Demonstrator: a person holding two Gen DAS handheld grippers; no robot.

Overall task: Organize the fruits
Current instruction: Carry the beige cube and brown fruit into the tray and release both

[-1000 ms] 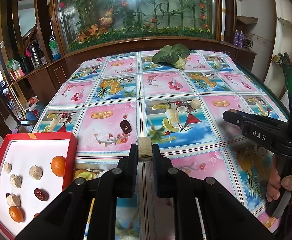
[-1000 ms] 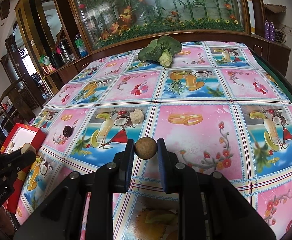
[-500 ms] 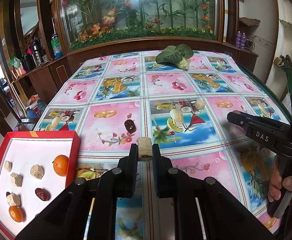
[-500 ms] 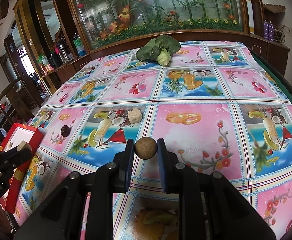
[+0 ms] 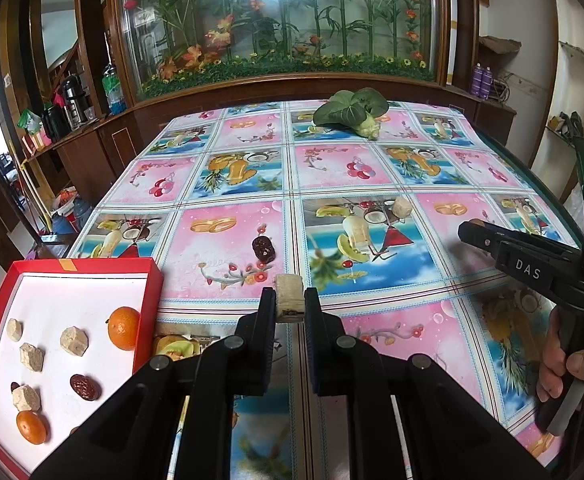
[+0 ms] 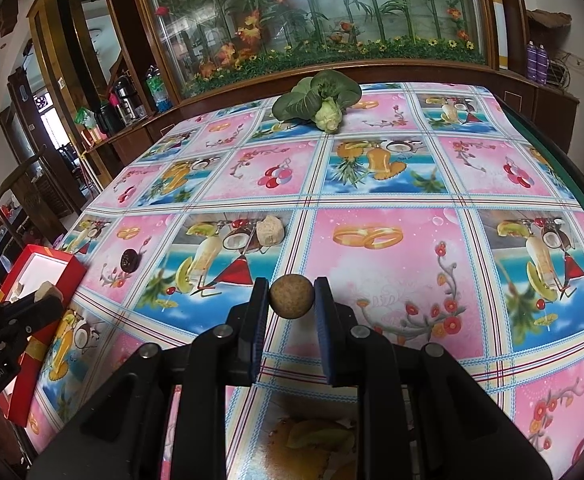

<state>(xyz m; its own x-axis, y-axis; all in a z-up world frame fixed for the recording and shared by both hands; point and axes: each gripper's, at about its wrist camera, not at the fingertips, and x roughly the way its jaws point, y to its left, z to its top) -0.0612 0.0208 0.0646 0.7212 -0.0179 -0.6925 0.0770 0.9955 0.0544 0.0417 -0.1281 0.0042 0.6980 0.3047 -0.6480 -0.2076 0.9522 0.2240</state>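
Observation:
My left gripper (image 5: 289, 304) is shut on a beige cube-shaped piece (image 5: 289, 298), held above the table near the red tray (image 5: 148, 296). The tray holds two oranges (image 5: 123, 328), a red date (image 5: 85, 387) and several beige chunks (image 5: 74, 341). My right gripper (image 6: 291, 295) is shut on a round brown fruit (image 6: 291, 295), above the table's middle. A dark date (image 5: 264, 249) and a beige chunk (image 5: 402, 208) lie on the tablecloth; they also show in the right wrist view, the date (image 6: 129, 260) and the chunk (image 6: 270, 231).
A leafy green vegetable (image 5: 352, 112) lies at the far end of the table. The right gripper's body (image 5: 532, 268) and hand show at the right of the left wrist view. The left gripper (image 6: 48, 300) shows by the tray (image 6: 44, 300) in the right wrist view. A wooden cabinet with glass stands behind.
Both grippers have shifted slightly, keeping their holds; the left view has moved a little toward the tray. Nothing was let go.

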